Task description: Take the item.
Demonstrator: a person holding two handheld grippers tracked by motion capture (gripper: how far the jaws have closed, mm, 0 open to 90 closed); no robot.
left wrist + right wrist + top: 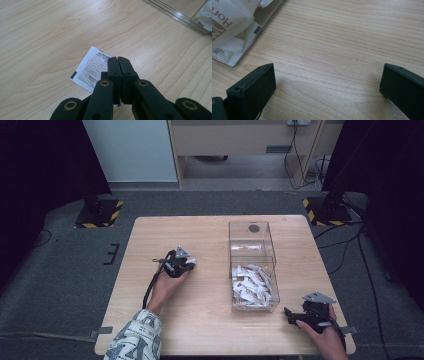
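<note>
Centre frame, left gripper view: left tool (119, 59) pinched tight on a white sachet (90, 68), flat, fine printed text, dark corner mark, above the worktop (45, 32). Right tool (327, 77) wide.

A white packet (229, 30) in the clear box reads what looks like "Hon" and "20"; the sachet's (91, 68) print is illegible.

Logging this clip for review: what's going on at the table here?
A person works two handheld grippers at a wooden table. The left gripper has its jaws shut on a small white sachet, just above the wood beside a clear box full of similar sachets. The right gripper rests open near the table's right edge, holding nothing.
</note>
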